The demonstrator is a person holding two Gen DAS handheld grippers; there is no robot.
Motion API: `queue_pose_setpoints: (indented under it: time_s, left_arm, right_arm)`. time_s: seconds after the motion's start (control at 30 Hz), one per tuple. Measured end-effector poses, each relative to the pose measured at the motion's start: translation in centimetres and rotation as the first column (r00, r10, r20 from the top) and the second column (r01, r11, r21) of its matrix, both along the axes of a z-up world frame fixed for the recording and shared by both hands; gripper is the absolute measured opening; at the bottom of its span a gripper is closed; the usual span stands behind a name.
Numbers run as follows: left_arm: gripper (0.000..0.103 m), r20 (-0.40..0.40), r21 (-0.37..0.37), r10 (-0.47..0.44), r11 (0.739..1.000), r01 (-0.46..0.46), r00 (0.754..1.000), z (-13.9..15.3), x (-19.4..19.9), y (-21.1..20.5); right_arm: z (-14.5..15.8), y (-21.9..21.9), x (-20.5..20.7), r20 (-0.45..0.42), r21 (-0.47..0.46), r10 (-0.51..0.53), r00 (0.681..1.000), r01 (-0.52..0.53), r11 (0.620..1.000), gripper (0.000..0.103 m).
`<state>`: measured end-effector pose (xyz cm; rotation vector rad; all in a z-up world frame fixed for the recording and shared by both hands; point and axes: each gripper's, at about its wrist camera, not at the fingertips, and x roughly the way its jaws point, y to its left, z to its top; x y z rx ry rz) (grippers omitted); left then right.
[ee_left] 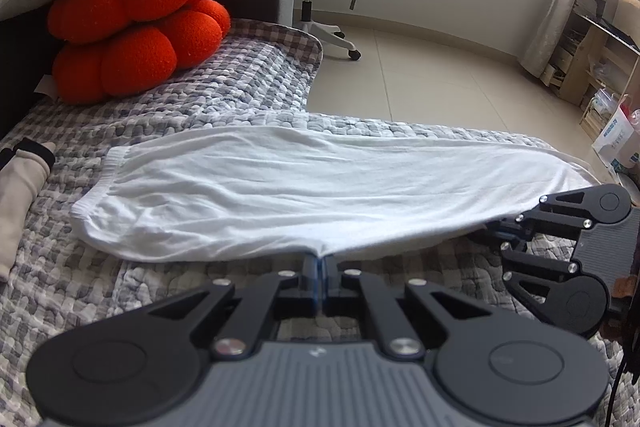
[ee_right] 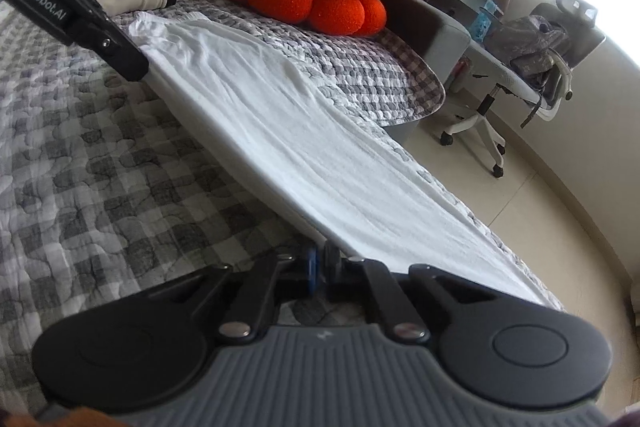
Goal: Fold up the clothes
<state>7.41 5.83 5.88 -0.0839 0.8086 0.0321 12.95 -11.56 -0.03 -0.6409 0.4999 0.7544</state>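
both tongs, left (ee_left: 320,259) and right (ee_right: 320,259), pinch shirt (ee_left: 280,187) near edge, lifted off bed (ee_left: 120,287) (mid-fold); carry both corners evenly.

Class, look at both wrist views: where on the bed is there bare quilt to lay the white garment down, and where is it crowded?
Bare checked quilt lies on the near side of the white garment, between both shut grippers, left and right. A narrower strip runs between the garment and the orange plush cushion. Crowded: the cushion corner and the beige clothing beside it.
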Motion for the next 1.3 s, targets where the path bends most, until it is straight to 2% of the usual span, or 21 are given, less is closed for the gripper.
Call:
queue_pose_setpoints:
  time_s: [0.23,0.4,0.6,0.8,0.87,1.0,1.1,1.2,1.3]
  left_arm:
    - [0.002,-0.04,0.025,-0.022,0.999,0.023,0.999,-0.3,-0.3,0.0]
    - [0.002,-0.094,0.051,-0.046,0.997,0.051,0.995,-1.3,-0.2,-0.5]
    - [0.002,-0.129,0.061,-0.059,0.996,0.068,0.99,-2.1,-0.1,-0.6]
    - [0.002,-0.188,0.07,-0.114,0.989,0.129,0.976,-3.4,-0.1,-1.4]
    - [0.003,-0.214,0.042,-0.148,0.986,0.16,0.966,-3.6,-0.1,-1.2]
    - [0.007,-0.212,-0.009,-0.178,0.984,0.18,0.961,-2.9,-0.6,-0.3]
    - [0.009,-0.173,-0.049,-0.232,0.973,0.227,0.957,-1.5,-1.4,0.0]
    - [0.021,-0.126,-0.063,-0.256,0.966,0.249,0.959,-0.3,-1.7,0.0]
    - [0.026,-0.115,-0.074,-0.236,0.971,0.228,0.965,-0.7,-1.1,-0.1]
  right_arm:
    - [1.2,-0.5,-1.1,-0.024,-0.008,0.033,0.999,-0.033,0.999,0.002]
    - [0.2,-0.3,-1.3,-0.029,-0.056,0.048,0.998,-0.05,0.997,0.001]
    - [-0.2,-0.3,-1.0,-0.039,-0.053,0.045,0.998,-0.047,0.997,0.002]
    - [-0.4,-0.2,-0.9,-0.037,-0.056,0.046,0.998,-0.048,0.997,0.005]
    - [-0.6,-0.3,-1.0,-0.029,-0.058,0.05,0.998,-0.051,0.997,0.009]
    - [-0.6,-0.6,-1.2,-0.021,-0.055,0.049,0.999,-0.051,0.997,0.013]
    - [-0.2,-1.5,-1.2,-0.042,-0.043,0.049,0.998,-0.05,0.998,0.014]
    - [0.5,-3.1,-1.0,-0.069,-0.021,0.041,0.997,-0.043,0.999,0.015]
    - [1.6,-6.3,0.1,-0.104,0.039,-0.028,0.994,0.032,0.999,0.026]
